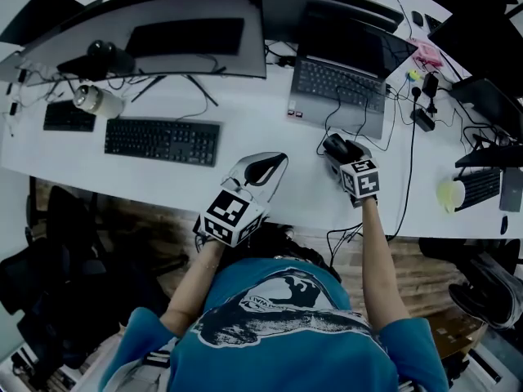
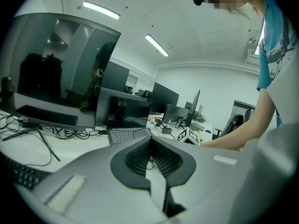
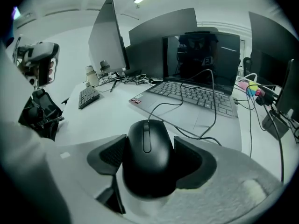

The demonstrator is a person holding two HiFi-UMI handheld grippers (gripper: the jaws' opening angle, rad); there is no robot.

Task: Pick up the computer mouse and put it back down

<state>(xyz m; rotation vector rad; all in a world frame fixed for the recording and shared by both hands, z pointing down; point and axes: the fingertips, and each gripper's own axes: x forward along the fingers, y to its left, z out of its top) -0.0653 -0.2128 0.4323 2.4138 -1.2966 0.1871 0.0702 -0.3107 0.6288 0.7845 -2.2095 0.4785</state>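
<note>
The black wired computer mouse (image 3: 148, 167) rests on the white desk (image 1: 261, 121) in front of the laptop, and the head view shows it (image 1: 333, 144) too. My right gripper (image 3: 150, 146) straddles it from behind, one jaw on each side, standing wide with little or no gap to the mouse's flanks. From the head view the right gripper (image 1: 338, 155) points away from the person. My left gripper (image 1: 270, 163) lies low over the desk's front part, to the left of the mouse. Its pads (image 2: 161, 160) meet with nothing between them.
A grey laptop (image 1: 339, 84) stands just behind the mouse, the mouse cable (image 3: 205, 125) running across it. A black keyboard (image 1: 162, 141) and a wide monitor (image 1: 163, 31) are to the left. A pale cup (image 1: 449, 194) and cables lie at the right. The desk's front edge (image 1: 302, 223) is close behind both grippers.
</note>
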